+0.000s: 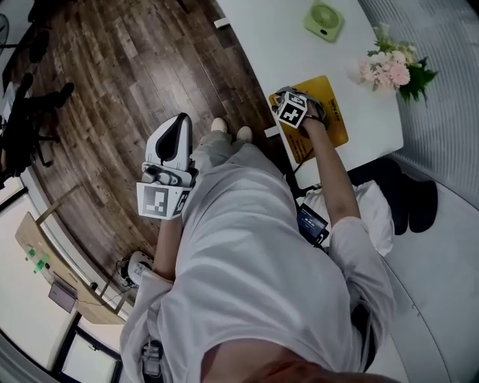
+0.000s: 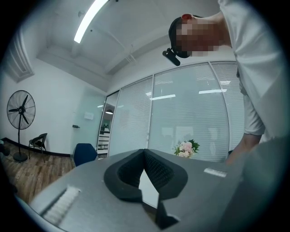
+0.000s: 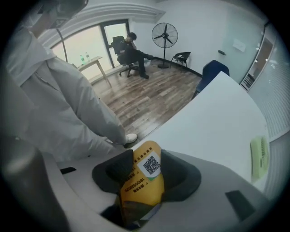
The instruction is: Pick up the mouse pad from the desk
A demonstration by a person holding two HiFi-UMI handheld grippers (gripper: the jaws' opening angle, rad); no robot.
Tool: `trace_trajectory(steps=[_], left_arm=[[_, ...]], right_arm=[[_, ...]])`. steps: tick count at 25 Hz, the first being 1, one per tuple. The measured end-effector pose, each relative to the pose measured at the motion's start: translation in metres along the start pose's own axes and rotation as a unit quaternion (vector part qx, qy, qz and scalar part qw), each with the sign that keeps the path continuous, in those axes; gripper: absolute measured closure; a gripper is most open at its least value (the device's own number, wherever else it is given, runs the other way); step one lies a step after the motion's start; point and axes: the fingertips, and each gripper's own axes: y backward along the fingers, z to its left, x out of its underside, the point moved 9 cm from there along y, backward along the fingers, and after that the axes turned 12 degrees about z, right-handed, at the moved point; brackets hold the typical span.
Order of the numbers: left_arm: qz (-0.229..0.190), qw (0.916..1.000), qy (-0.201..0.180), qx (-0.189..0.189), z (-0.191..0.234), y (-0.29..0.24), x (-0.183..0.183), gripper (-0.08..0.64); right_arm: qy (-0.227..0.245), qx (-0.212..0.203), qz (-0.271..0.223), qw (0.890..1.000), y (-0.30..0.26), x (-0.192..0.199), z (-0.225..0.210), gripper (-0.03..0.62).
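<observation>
The yellow mouse pad (image 1: 334, 124) lies at the near edge of the white desk (image 1: 299, 45). My right gripper (image 1: 298, 105) sits on its left part. In the right gripper view the pad (image 3: 144, 179) stands curled up between the two black pads, its QR label facing me, and the right gripper (image 3: 144, 167) is shut on it. My left gripper (image 1: 177, 127) is held apart from the desk, over the wooden floor beside the person's leg. In the left gripper view its tips (image 2: 144, 153) meet with nothing between them.
A green desk fan (image 1: 324, 19) and a pink flower bouquet (image 1: 395, 69) stand farther back on the desk. A standing floor fan (image 3: 164, 34), a blue chair (image 3: 213, 70) and a seated person (image 3: 131, 54) are across the room. Dark shoes (image 1: 410, 196) lie under the desk edge.
</observation>
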Motion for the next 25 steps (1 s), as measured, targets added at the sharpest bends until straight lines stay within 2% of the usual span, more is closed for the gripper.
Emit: trace_trajectory(steps=[2, 3, 4, 6, 7, 12, 19, 22, 25], left_arm=[[0.001, 1.0, 0.002, 0.001, 0.002, -0.002, 0.0, 0.568], [0.002, 1.0, 0.004, 0.003, 0.003, -0.005, 0.0, 0.568], [0.003, 1.0, 0.006, 0.005, 0.004, -0.009, 0.0, 0.568], [0.004, 0.9999, 0.006, 0.011, 0.004, -0.012, -0.001, 0.568], [0.004, 0.9999, 0.005, 0.013, 0.003, -0.011, -0.002, 0.568], [0.005, 0.9999, 0.003, 0.014, 0.007, -0.018, -0.004, 0.568], [0.007, 0.9998, 0.005, 0.016, 0.012, -0.04, -0.002, 0.568], [0.005, 0.9998, 0.002, 0.018, 0.01, -0.045, -0.003, 0.568], [0.0, 0.9998, 0.001, 0.022, 0.012, -0.045, -0.006, 0.568]], right_arm=[[0.008, -0.004, 0.004, 1.0, 0.001, -0.001, 0.007, 0.449], [0.008, -0.004, 0.005, 1.0, 0.0, -0.001, 0.006, 0.447], [0.008, -0.005, 0.006, 1.0, -0.001, 0.001, 0.003, 0.426], [0.016, -0.014, 0.015, 1.0, -0.002, 0.004, -0.002, 0.3], [0.024, -0.021, 0.02, 0.999, -0.002, 0.005, 0.0, 0.259], [0.049, -0.026, 0.031, 0.998, -0.003, 0.002, 0.0, 0.27], [0.052, -0.025, 0.032, 0.998, -0.007, 0.004, 0.0, 0.388], [0.013, -0.03, 0.011, 0.999, -0.01, 0.016, 0.0, 0.494], [-0.04, -0.018, -0.011, 0.999, -0.008, 0.021, 0.004, 0.549]])
